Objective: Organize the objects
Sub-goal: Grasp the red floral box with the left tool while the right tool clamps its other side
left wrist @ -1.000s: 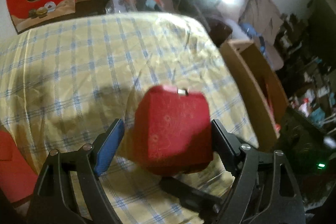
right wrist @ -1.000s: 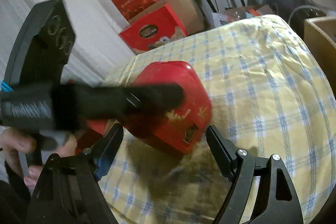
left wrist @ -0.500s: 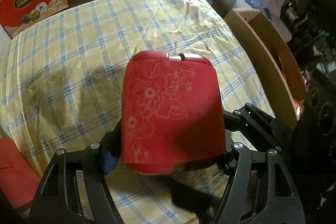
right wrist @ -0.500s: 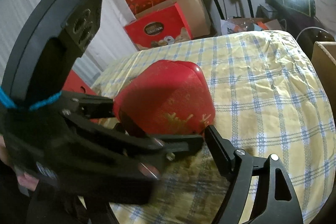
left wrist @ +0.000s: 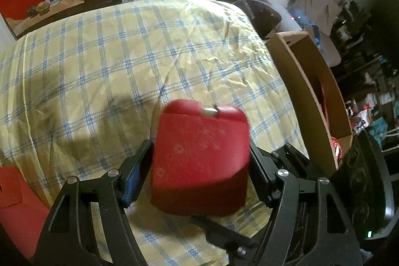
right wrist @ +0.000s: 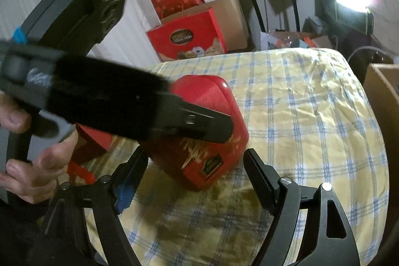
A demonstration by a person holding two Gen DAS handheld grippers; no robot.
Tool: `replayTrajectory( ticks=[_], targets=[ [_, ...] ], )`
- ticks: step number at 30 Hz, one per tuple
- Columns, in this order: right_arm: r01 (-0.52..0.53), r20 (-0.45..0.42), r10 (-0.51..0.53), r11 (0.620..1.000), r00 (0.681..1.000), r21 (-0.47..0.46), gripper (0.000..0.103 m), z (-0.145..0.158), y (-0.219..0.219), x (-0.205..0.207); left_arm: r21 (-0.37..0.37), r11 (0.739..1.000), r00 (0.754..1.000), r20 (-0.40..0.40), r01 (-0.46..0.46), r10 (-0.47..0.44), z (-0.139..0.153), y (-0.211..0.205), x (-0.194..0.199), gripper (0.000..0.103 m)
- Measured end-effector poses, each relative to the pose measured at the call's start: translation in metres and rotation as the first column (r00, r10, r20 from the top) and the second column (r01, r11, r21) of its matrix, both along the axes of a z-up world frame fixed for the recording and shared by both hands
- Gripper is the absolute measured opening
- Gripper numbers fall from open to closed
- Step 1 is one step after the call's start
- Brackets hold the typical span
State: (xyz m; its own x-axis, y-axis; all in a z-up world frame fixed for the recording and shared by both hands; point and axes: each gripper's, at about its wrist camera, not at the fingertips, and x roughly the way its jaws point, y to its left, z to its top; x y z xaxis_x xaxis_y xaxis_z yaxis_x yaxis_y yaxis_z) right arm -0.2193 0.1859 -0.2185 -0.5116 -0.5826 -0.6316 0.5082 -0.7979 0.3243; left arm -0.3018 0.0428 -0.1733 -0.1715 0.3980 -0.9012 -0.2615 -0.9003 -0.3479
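Left wrist view: the left gripper (left wrist: 199,163) pinches a red box (left wrist: 200,158) between its fingers, both pads against the box's sides, over the checked yellow-and-blue cloth (left wrist: 124,61). A cardboard carton (left wrist: 311,101) stands at the cloth's right edge.

Right wrist view: the right gripper (right wrist: 194,176) stands spread — its fingers either side of the box (right wrist: 212,141) without touching it. The left gripper (right wrist: 189,121) reaches in from the left, clamped on the box, a hand (right wrist: 37,166) behind it.
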Motion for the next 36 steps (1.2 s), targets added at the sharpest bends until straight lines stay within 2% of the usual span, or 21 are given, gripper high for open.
replayTrajectory(
  ticks=[2,8,14,17,19,21,25,28,33,36],
  targets=[
    [-0.004,-0.005,0.004,1.000,1.000,0.008,0.080,0.001,-0.001,0.000,-0.002,1.000,1.000,0.006,0.000,0.000,-0.003,0.002,-0.001,0.067],
    [-0.031,-0.035,0.031,0.999,0.999,-0.010,0.081,0.002,0.001,0.001,-0.041,0.999,1.000,-0.026,0.016,-0.017,-0.003,0.010,0.004,0.066],
    [-0.127,-0.043,0.130,0.989,0.991,0.069,0.086,0.001,0.000,-0.003,-0.066,0.997,0.999,-0.037,0.027,-0.029,0.000,0.011,0.005,0.065],
    [-0.161,-0.034,0.162,0.986,0.986,0.041,0.089,0.002,0.007,-0.008,-0.084,0.996,0.998,-0.055,0.030,-0.035,0.003,0.011,0.007,0.065],
    [-0.167,-0.024,0.168,0.986,0.985,0.026,0.096,0.007,0.012,-0.011,-0.091,0.995,0.998,-0.063,0.026,-0.032,0.004,0.010,0.008,0.065],
    [-0.176,-0.034,0.178,0.983,0.983,0.057,0.101,0.012,0.011,-0.013,-0.096,0.995,0.997,-0.064,0.025,-0.031,0.005,0.009,0.009,0.066],
    [-0.221,-0.121,0.245,0.958,0.962,0.181,0.102,0.022,-0.002,-0.009,-0.102,0.994,0.997,-0.064,0.041,-0.048,0.006,0.008,0.008,0.067],
    [-0.256,-0.128,0.292,0.937,0.948,0.239,0.102,0.019,-0.011,-0.011,-0.095,0.994,0.997,-0.063,0.045,-0.051,0.005,0.007,0.009,0.067],
    [-0.283,-0.103,0.312,0.931,0.944,0.230,0.102,0.007,-0.022,-0.017,-0.061,0.996,0.996,-0.046,0.071,-0.074,0.000,0.004,0.011,0.067],
    [-0.268,-0.101,0.299,0.932,0.949,0.244,0.102,0.003,-0.026,-0.020,-0.035,0.996,0.996,-0.031,0.077,-0.078,-0.005,0.002,0.009,0.072]
  ],
)
